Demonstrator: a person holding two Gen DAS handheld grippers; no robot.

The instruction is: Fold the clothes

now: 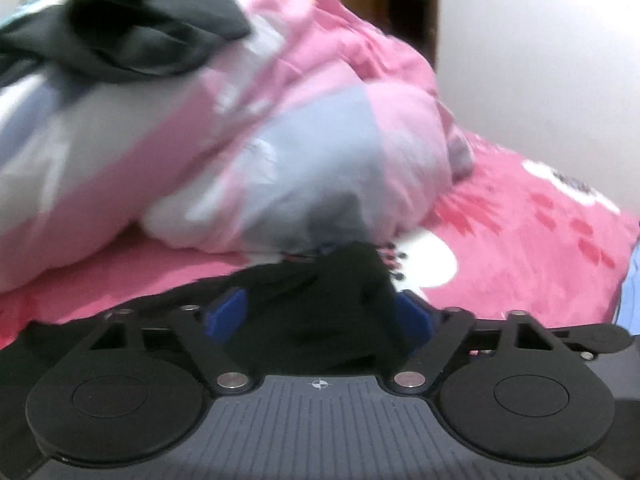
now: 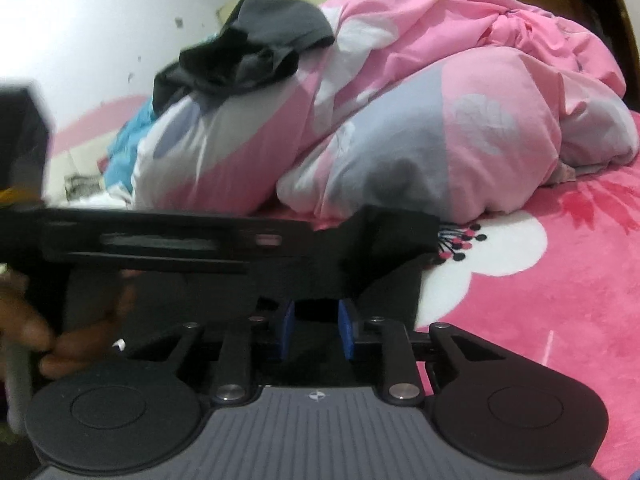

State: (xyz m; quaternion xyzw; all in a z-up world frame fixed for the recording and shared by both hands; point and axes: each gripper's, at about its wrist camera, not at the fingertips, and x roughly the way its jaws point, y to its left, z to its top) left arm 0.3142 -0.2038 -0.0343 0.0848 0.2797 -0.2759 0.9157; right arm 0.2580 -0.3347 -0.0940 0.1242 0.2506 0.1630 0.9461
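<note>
Both hand-held grippers pinch the black cloth (image 1: pixel 320 320): left (image 1: pixel 320 312) wide, right (image 2: pixel 316 332) narrow. Pull it flat beside the pink quilt (image 2: pixel 440 120).

Passage ahead is blocked by the heaped quilt (image 2: pixel 420 128); open pink blanket (image 2: pixel 560 300) is left free to the right, while the left gripper (image 2: pixel 240 240) crosses in front.

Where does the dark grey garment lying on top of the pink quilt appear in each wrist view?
Left wrist: dark grey garment in the upper left corner, on the quilt's top.
Right wrist: the garment is upper centre-left, on the quilt's crest.
Shared landmark: the pink quilt heaped on the pink flowered bedsheet.
</note>
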